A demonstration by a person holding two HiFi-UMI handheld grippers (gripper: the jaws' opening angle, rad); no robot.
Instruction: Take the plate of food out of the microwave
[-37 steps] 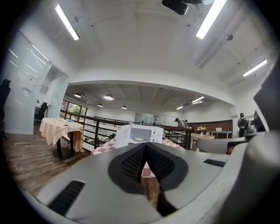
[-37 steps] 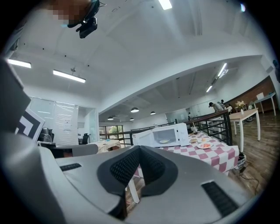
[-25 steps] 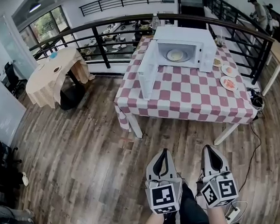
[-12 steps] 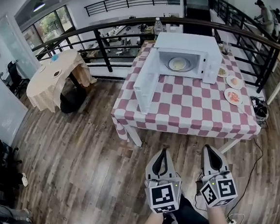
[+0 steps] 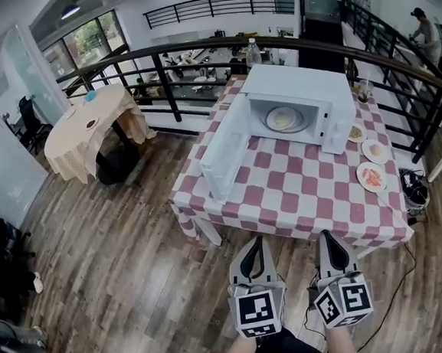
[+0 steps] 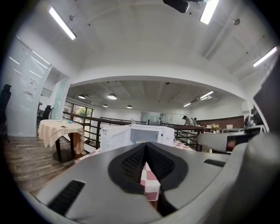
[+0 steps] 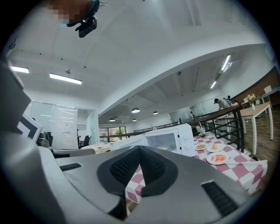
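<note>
Nearer the desk (image 5: 300,197) than a second ago: larger in the head view, with its near edge now just ahead of both grippers. Still closing in, by the look of it.

Left gripper (image 5: 254,243) and right gripper (image 5: 326,236) held level, side by side, short of the near edge. Fingers (image 6: 131,162) of each closed together, gripping nothing.

Microwave (image 5: 299,88) at the far middle of the desk, door (image 5: 223,160) swung wide open to the left. Plate (image 5: 281,118) lying inside the cavity, untouched, well apart from both grippers. Other plates (image 5: 371,176) out on the desk to the right.

Approach only, so far. Probably a few more steps, then opening the fingers and reaching into the cavity, clear of the door.
</note>
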